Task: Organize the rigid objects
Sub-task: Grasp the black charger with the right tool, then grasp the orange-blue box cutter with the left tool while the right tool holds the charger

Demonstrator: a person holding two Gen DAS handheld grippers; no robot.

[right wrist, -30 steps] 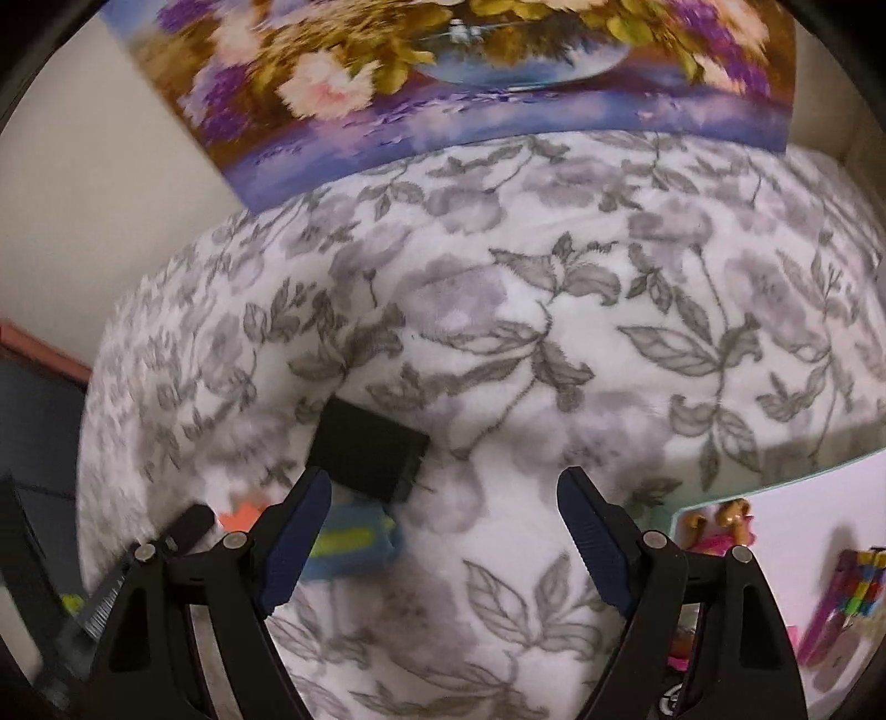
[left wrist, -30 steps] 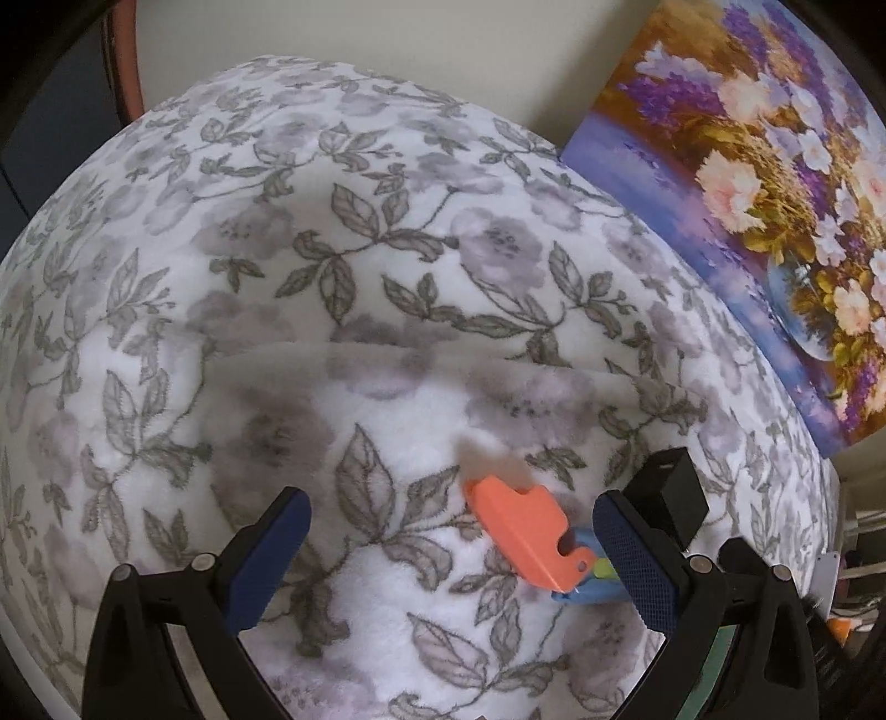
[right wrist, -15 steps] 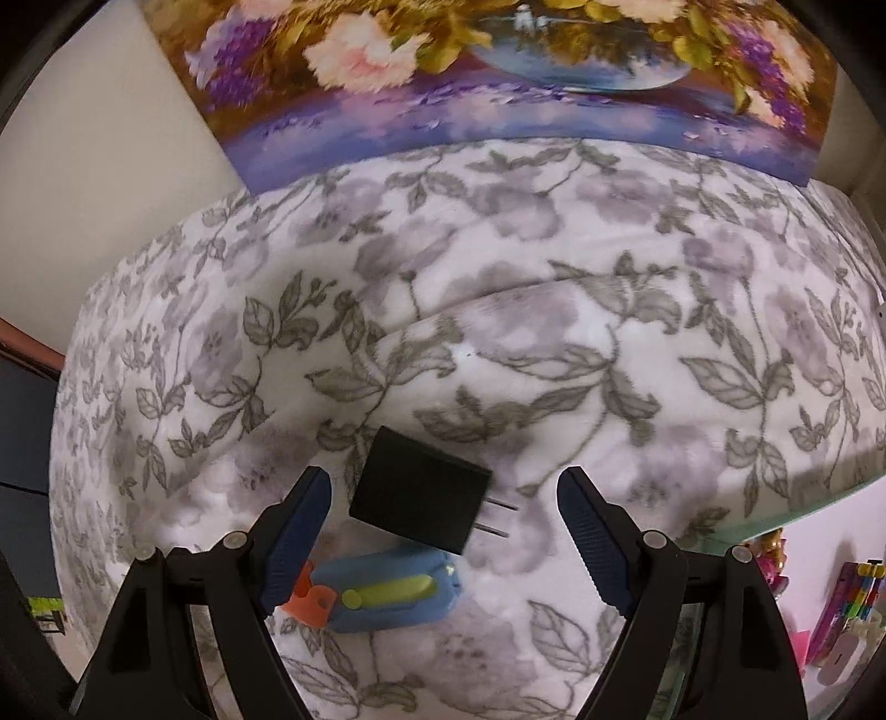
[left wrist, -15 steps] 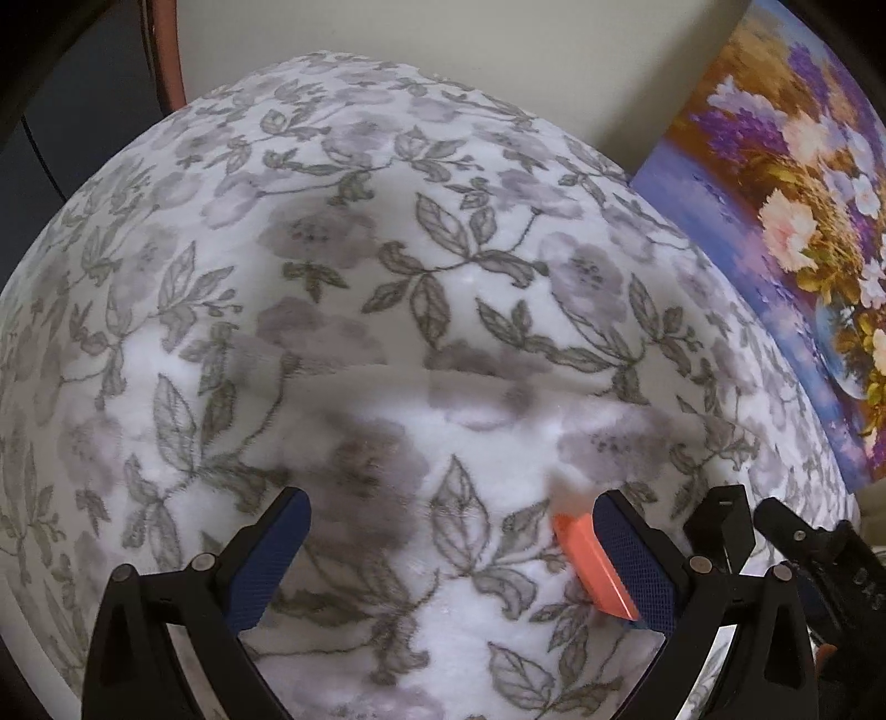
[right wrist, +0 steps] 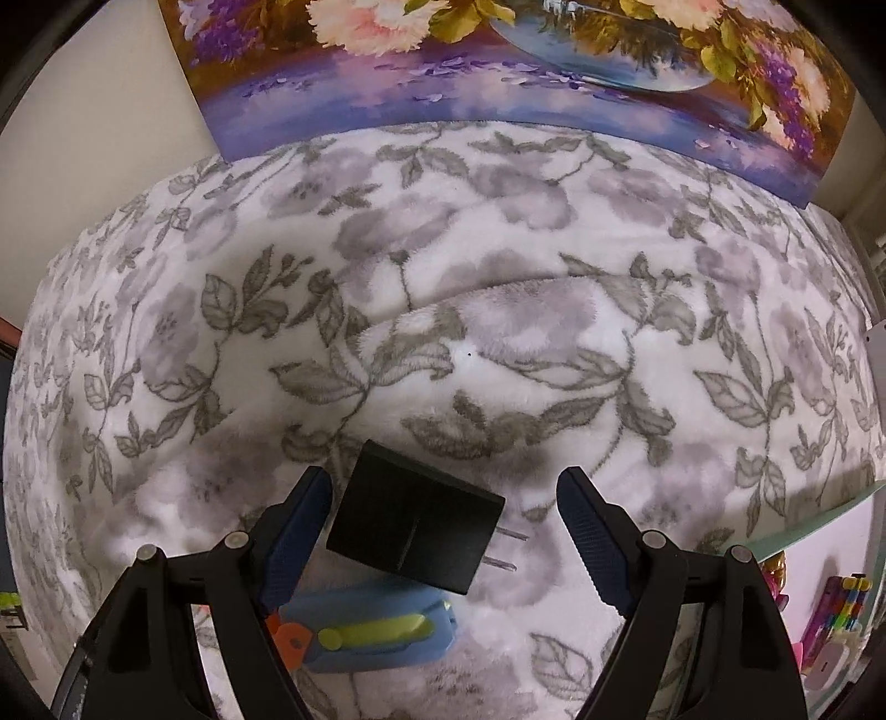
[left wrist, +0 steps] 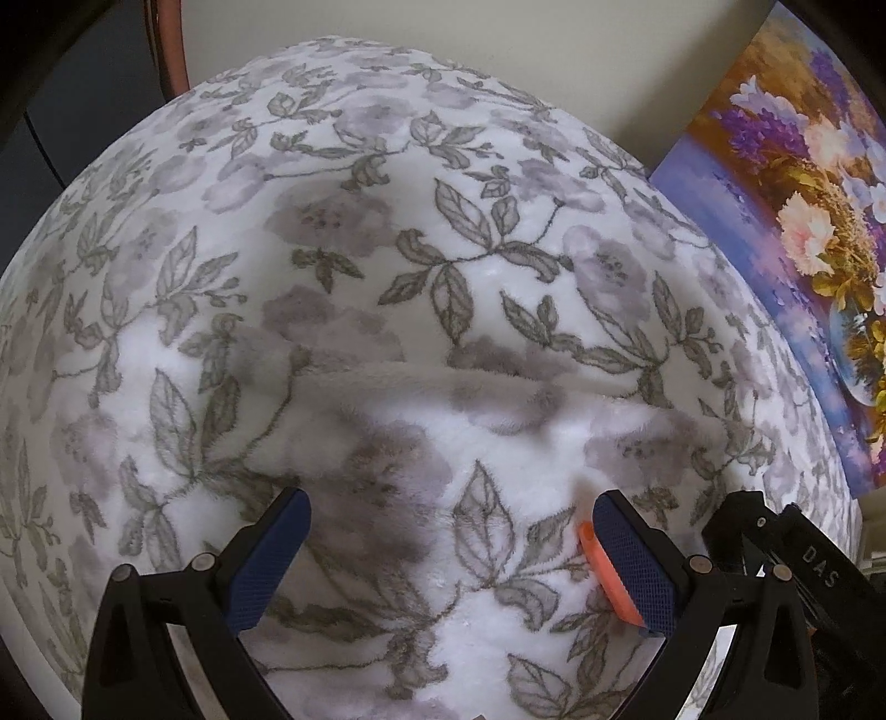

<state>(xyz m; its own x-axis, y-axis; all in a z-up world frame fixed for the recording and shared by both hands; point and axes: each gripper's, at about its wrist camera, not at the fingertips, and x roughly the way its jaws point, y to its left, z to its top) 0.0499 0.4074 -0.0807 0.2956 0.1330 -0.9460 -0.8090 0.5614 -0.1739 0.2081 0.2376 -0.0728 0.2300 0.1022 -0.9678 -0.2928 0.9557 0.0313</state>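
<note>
A black plug adapter (right wrist: 412, 523) with two metal prongs pointing right lies on the floral blanket (right wrist: 498, 332), between the open fingers of my right gripper (right wrist: 443, 531), close to the left finger. Just in front of it lies a blue utility knife (right wrist: 382, 628) with a yellow-green slider and an orange end. In the left wrist view my left gripper (left wrist: 451, 559) stands open over bare blanket (left wrist: 387, 277); the knife's orange end (left wrist: 603, 576) peeks from behind its right finger. The black adapter's corner (left wrist: 731, 531) and the other gripper's body show at the right edge.
A flower painting (right wrist: 526, 72) leans against the wall behind the blanket-covered surface. A fold in the blanket (left wrist: 498, 382) runs across the middle. Coloured toys (right wrist: 836, 615) lie below the blanket's right edge. A reddish frame (left wrist: 169, 50) stands at the far left.
My right gripper has moved in over the black adapter, which now sits between its fingers. My left gripper has swung left, so the knife slid behind its right finger.
</note>
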